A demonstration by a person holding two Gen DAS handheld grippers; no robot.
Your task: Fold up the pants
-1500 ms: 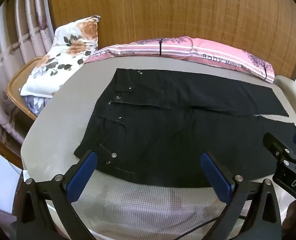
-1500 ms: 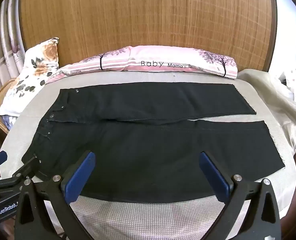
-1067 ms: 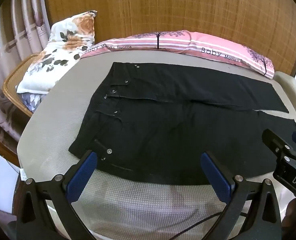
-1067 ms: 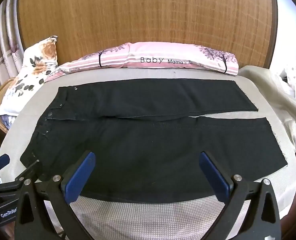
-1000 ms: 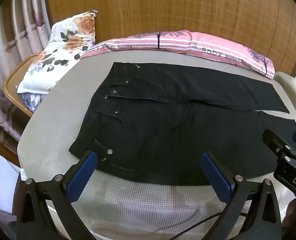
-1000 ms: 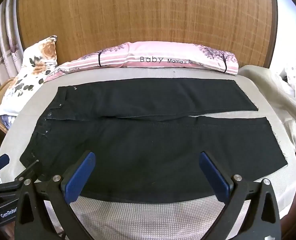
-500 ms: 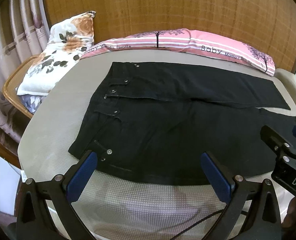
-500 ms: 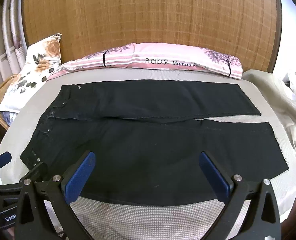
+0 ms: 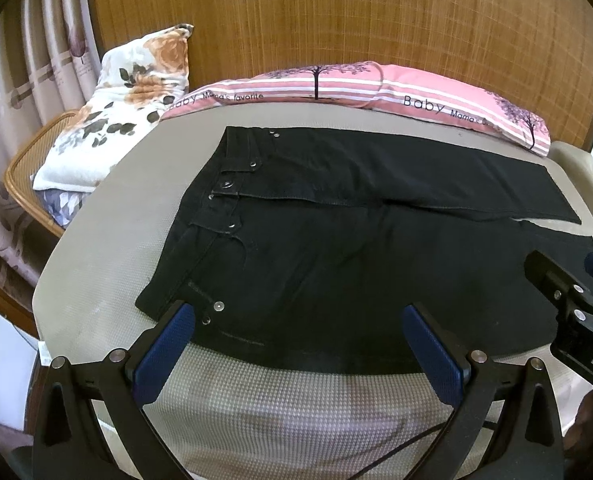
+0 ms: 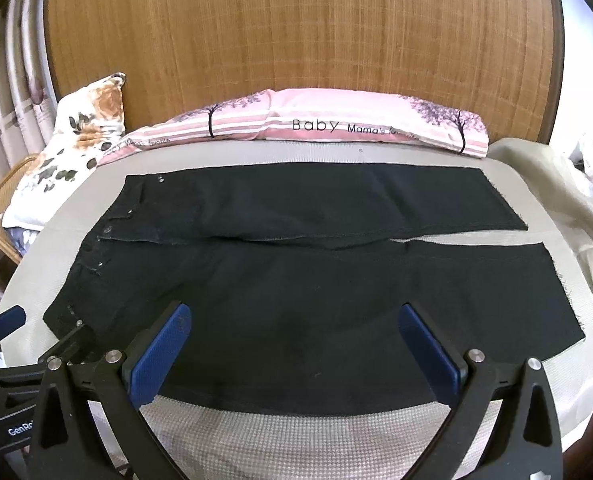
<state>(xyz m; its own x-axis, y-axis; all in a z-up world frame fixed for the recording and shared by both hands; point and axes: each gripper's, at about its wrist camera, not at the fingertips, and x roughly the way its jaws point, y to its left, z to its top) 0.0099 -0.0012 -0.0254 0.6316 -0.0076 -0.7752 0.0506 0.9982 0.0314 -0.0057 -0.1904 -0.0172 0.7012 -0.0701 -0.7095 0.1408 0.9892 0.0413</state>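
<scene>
Right now, by item:

Black denim pants (image 9: pixel 336 248): spread flat and unfolded on the bed, waistband to the left, both legs running to the right, side by side with a thin gap between them near the hems.

Waistband: silver snaps and rivets (image 9: pixel 227 185) show along it; the near corner lies just beyond the left hand-held gripper's left finger.

Left hand-held gripper (image 9: pixel 298 344): jaws spread wide, holding nothing, blue pads (image 9: pixel 164 350) hovering over the near edge of the pants at the waist end.

Right hand-held gripper (image 10: pixel 296 346): likewise spread wide and holding nothing, blue-padded fingers (image 10: pixel 430 354) over the near leg's lower edge, about mid-length.

Each gripper in the other's view: right one at the right edge (image 9: pixel 572 308), left one at the lower left (image 10: pixel 28 364).

Bed: grey woven mattress cover (image 10: pixel 296 436) carries the pants.

Long pink striped pillow (image 10: pixel 336 122): lies along the far side, printed "Baby Mama's favorite".

Floral cushion (image 9: pixel 120 112): leans at the far left corner, over a wicker chair (image 9: pixel 24 160).

Woven bamboo panel (image 10: pixel 296 28): stands behind the bed.
</scene>
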